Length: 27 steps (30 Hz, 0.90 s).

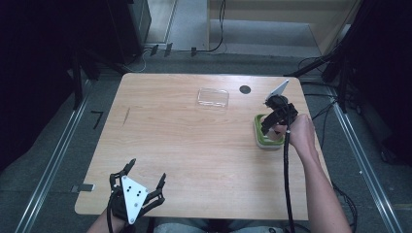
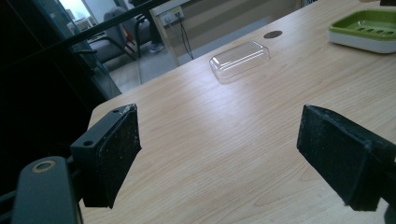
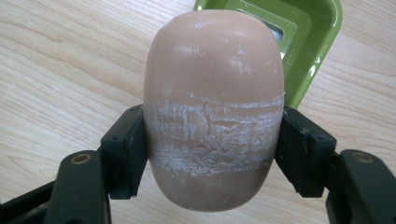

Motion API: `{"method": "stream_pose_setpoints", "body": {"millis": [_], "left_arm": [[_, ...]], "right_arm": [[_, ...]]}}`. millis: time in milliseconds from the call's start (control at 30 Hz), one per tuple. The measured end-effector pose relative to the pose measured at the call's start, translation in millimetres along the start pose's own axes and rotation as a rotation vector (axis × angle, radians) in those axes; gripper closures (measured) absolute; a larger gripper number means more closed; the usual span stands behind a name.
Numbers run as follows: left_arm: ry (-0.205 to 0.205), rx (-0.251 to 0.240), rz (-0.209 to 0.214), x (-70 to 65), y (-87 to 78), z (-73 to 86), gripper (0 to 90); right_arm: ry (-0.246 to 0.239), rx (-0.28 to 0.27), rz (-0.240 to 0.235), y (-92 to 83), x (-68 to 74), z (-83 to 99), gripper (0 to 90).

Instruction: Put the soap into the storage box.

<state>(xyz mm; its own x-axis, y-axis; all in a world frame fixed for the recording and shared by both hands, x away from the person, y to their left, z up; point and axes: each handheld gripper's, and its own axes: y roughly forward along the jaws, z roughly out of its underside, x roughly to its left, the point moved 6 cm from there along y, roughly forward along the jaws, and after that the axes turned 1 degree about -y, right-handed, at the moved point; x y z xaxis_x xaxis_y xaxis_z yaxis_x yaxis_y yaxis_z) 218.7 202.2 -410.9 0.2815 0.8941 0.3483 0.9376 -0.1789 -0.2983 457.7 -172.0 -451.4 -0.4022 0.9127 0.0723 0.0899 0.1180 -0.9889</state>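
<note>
On the tabletop (image 1: 194, 145), the green soap dish (image 1: 260, 138) sits near the right edge. The right gripper (image 3: 212, 140) clamps a soap bar (image 3: 212, 93) just above it; lower it flat and centred. The left gripper (image 2: 219, 154) rests open.

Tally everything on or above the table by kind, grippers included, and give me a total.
Grippers: 2, the left gripper open near the table's front edge, the right gripper shut on the soap
Soap bars: 1, the beige soap
Soap dishes: 1, the green soap dish
Clear plastic lids: 1, the clear lid
Total: 5
</note>
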Motion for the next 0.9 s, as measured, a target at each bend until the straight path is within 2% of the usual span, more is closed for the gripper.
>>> {"method": "stream_pose_setpoints", "body": {"millis": [367, 900], "left_arm": [[0.001, 0.000, 0.000, -0.1, 0.0, 0.1, 14.0], [0.007, -0.004, -0.001, -0.5, -0.4, 0.1, 14.0]], "right_arm": [[0.026, -0.011, -0.012, 1.3, -1.7, -10.8, 33.4], [0.105, -0.008, -0.019, 16.8, -8.6, -19.9, 33.4]]}}
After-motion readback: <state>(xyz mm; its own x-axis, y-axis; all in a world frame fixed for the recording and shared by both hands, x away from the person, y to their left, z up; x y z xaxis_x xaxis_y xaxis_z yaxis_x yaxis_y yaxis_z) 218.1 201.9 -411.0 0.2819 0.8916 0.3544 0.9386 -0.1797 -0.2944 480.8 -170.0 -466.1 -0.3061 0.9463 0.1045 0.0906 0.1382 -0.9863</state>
